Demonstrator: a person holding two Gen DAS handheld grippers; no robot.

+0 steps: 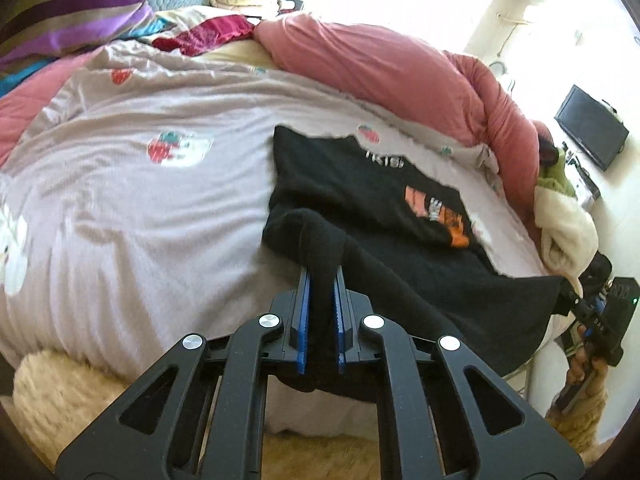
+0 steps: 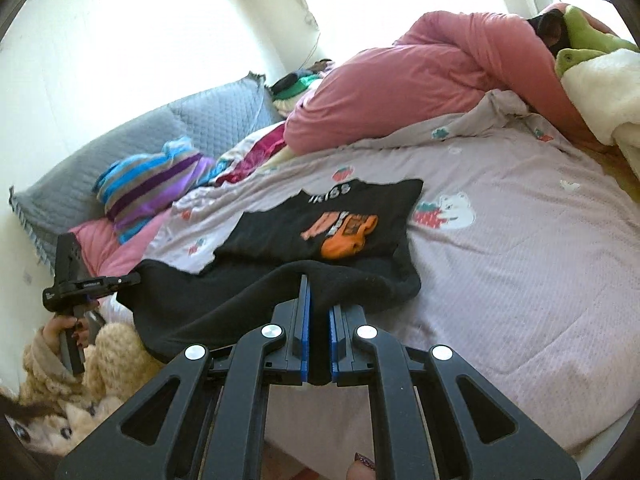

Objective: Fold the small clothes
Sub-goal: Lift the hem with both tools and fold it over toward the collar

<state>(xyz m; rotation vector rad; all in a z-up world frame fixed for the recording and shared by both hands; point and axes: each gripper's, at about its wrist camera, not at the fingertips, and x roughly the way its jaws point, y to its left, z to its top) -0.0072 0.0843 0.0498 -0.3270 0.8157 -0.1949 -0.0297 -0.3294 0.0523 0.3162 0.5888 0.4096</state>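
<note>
Black knit fabric, a small sweater with an orange printed graphic and pale lettering (image 1: pixel 384 216) (image 2: pixel 320 224): lies on the bed, chest spread flat ahead of both tools, its near hem lifted off the cover.

Left hand-held gripper (image 1: pixel 320 276) (image 2: pixel 134 279): black frame, blue-lined fingers (image 1: pixel 305 300); drawn nearly together with a fold of the sweater's hem pinched between them. In the right wrist view it shows far to the left of the right tool, its tip at the hem's left corner.

Right hand-held gripper (image 2: pixel 319 284) (image 1: pixel 570 300): same build, fingers (image 2: pixel 306 312) close-set and clamped on the hem's right portion. In the left wrist view it sits far right, at the hem's other corner. The hem stretches between the two tools.

Lilac quilted bed cover with strawberry and white-bear prints (image 1: pixel 132 200) (image 2: pixel 520 264): beneath the sweater, extending beyond and to either side of both tools.

Pink puffy duvet, bunched (image 1: pixel 380 68) (image 2: pixel 400 92): beyond the sweater at the far side of the bed.

Striped pillow, blue, purple and tan (image 1: pixel 68 12) (image 2: pixel 152 188): far left of the tools.

Grey quilted headboard cushion (image 2: pixel 120 152): behind the pillow.

Cream fleece blanket (image 1: pixel 564 228) (image 2: pixel 600 92): far right.
</note>
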